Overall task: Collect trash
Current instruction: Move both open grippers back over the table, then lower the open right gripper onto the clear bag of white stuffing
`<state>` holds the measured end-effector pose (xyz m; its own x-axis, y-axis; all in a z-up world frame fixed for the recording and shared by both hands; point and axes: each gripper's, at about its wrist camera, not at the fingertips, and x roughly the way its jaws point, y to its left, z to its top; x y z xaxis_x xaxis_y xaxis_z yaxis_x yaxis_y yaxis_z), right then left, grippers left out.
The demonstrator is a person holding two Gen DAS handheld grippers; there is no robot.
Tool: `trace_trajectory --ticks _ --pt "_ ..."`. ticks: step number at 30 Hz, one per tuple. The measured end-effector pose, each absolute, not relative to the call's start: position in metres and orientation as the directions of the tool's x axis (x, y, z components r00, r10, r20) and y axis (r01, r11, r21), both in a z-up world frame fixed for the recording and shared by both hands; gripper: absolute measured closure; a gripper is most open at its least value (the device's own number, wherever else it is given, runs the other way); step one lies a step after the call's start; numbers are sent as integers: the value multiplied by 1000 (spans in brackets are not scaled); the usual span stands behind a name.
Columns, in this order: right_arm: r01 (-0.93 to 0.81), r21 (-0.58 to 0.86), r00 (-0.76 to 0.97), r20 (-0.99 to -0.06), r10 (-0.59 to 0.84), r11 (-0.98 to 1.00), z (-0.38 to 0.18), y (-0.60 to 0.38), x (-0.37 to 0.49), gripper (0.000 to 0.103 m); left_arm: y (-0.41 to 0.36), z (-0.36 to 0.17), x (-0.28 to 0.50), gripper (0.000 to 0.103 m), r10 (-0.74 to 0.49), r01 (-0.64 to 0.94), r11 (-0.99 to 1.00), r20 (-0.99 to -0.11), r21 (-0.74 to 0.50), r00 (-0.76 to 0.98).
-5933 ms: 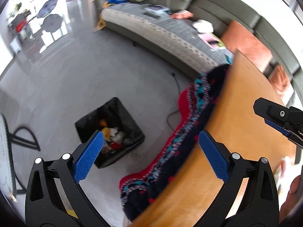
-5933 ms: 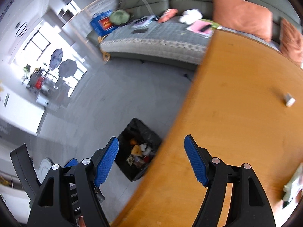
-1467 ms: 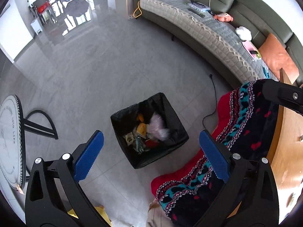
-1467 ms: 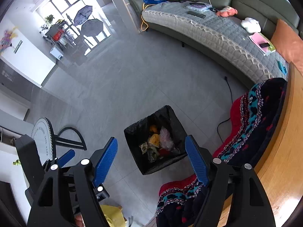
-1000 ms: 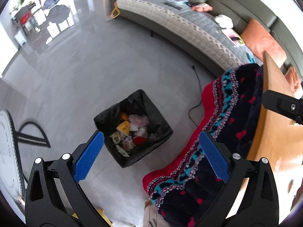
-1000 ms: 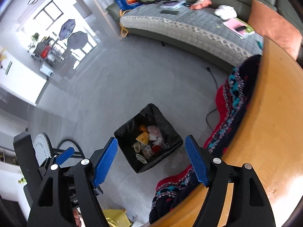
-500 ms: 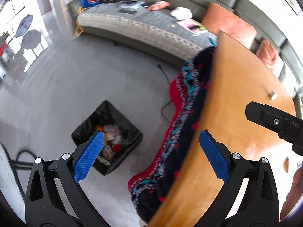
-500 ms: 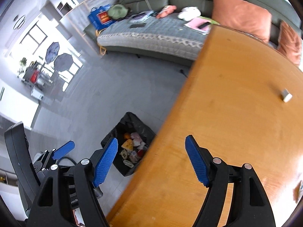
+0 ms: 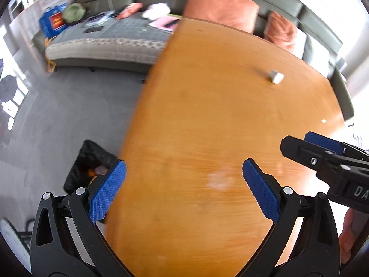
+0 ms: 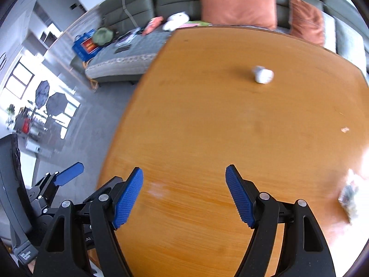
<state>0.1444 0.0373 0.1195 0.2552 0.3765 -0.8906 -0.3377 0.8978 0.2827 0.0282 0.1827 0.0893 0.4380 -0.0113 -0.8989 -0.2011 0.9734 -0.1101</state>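
Both grippers hang over the orange wooden table, open and empty. My left gripper is near the table's left edge. My right gripper is to its right and shows in the left wrist view. A small crumpled white wad lies on the far part of the table, also in the right wrist view. A crumpled grey wrapper lies at the right edge. A tiny scrap lies beyond it. The black trash bin stands on the floor, left of the table, partly hidden by my left finger.
A grey sofa with orange cushions and scattered items runs behind the table. Grey tiled floor lies to the left. A blue bag sits at the sofa's far end.
Both grippers swung from above the bin on the floor up and right over the table. The patterned blanket has left the view. Both jaws stayed open.
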Motion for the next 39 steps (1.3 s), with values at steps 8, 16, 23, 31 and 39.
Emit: trace_trajectory --ticks 8,16,23,31,39 --pt "-242 230 304 -905 299 943 113 -83 156 28 103 88 56 6 -81 -79 989 -906 -125 416" --pt "-189 181 292 -928 231 965 102 -177 161 28 39 91 86 6 -141 -8 988 -912 -156 386" --pt "-230 148 244 -948 204 962 85 -226 161 28 -7 92 91 6 -155 60 988 -922 -143 356" --pt "-349 20 248 -962 113 937 65 -240 161 23 -34 95 94 6 -148 101 988 -927 -120 344" --pt "-411 25 179 -978 108 911 32 -239 165 21 -38 84 103 6 -134 84 990 -939 -113 318"
